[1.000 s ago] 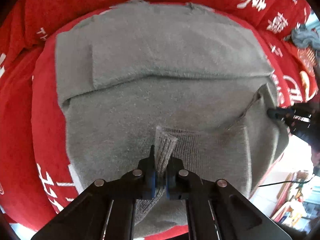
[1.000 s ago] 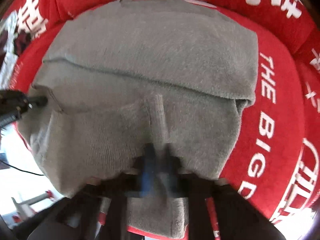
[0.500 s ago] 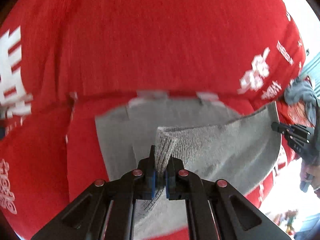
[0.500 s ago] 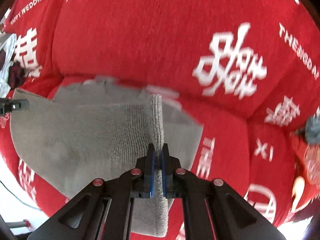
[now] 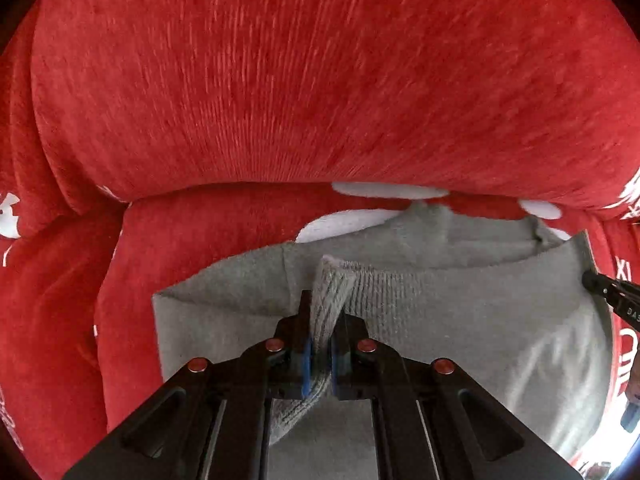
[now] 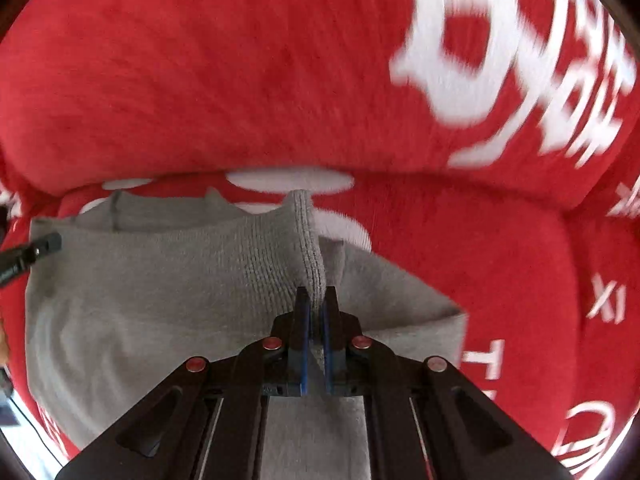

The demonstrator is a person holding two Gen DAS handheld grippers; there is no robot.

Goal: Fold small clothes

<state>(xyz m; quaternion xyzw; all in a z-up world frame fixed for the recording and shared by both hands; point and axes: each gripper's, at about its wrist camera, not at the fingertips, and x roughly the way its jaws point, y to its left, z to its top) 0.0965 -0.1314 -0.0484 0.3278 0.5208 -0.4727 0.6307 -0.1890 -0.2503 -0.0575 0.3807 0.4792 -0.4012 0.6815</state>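
Observation:
A grey knit garment lies on a red sofa seat, its ribbed hem folded over toward the backrest. My left gripper is shut on a pinch of the ribbed hem near its left corner. In the right wrist view the same grey garment spreads to the left, and my right gripper is shut on the hem's right corner. Each gripper's tip shows in the other's view: the right gripper at the far right, the left gripper at the far left.
A red plush sofa backrest with white lettering rises just beyond the garment. The red seat cushion runs on to the right, and more red cushion lies to the left.
Both grippers have carried the ribbed hem away from the near edge toward the backrest, folding the garment over itself. The backrest now fills both views and less of the garment shows.

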